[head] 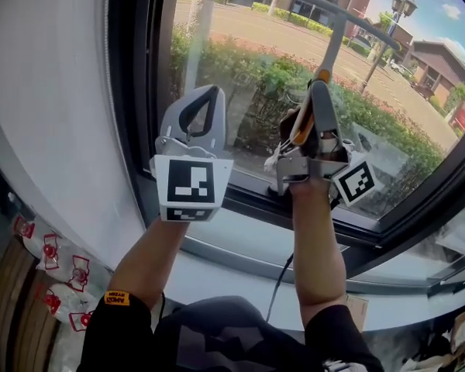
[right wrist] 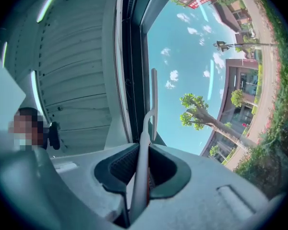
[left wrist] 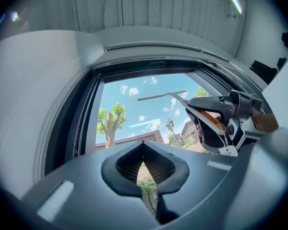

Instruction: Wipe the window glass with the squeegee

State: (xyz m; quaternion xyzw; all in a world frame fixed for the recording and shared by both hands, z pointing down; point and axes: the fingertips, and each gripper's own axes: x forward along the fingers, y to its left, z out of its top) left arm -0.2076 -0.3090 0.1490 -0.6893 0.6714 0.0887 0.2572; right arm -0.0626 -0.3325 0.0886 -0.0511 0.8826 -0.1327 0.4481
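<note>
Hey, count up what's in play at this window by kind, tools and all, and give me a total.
Grippers: 2, the left gripper shut on nothing, the right gripper shut on the squeegee
Squeegees: 1
Windows: 1
Total: 4

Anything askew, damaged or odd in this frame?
Nothing stands out. The right gripper is shut on the squeegee, its blade raised at the window glass; the left gripper is shut, holding nothing.
</note>
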